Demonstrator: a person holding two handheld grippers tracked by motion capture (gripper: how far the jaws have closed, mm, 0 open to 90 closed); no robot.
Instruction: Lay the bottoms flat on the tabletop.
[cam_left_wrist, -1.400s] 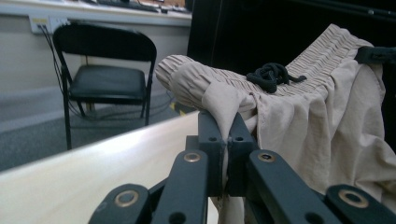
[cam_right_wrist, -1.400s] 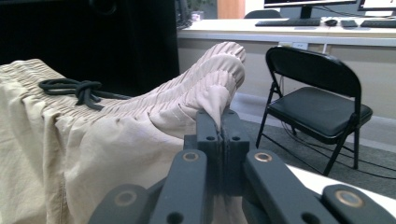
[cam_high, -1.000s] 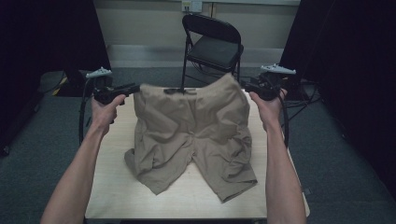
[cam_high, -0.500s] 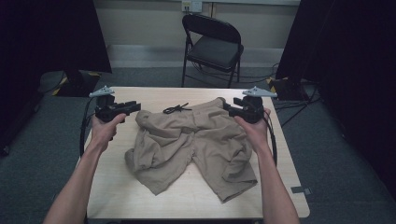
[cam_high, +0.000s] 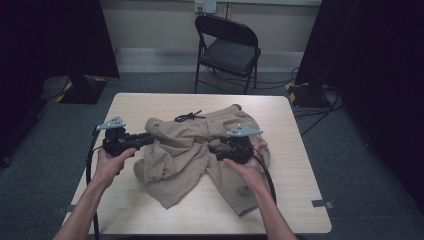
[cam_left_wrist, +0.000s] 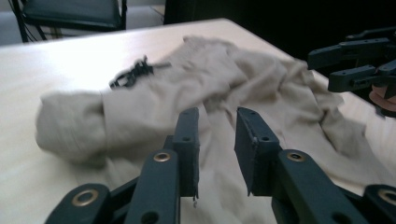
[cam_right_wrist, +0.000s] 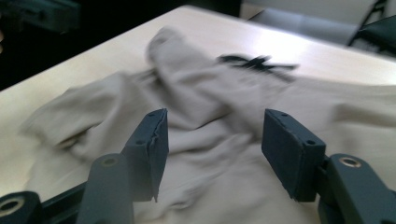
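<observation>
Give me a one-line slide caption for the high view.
Two hand-held grippers, left gripper and right gripper, open over crumpled khaki shorts on a wooden table.

Place: a bare recording room or lab, no home.
Table (cam_high: 150, 102): plain light wood top, standing alone mid-room.
Floor (cam_high: 350, 150): grey carpet all around the table.
Chair (cam_high: 227, 47): black folding chair just behind the table.
Wall (cam_high: 150, 25): pale, behind the chair, with a socket plate.
Drapes (cam_high: 55, 35): black, hung on either side of the table.
Cables (cam_high: 310, 107): loose on the carpet right of the table.
</observation>
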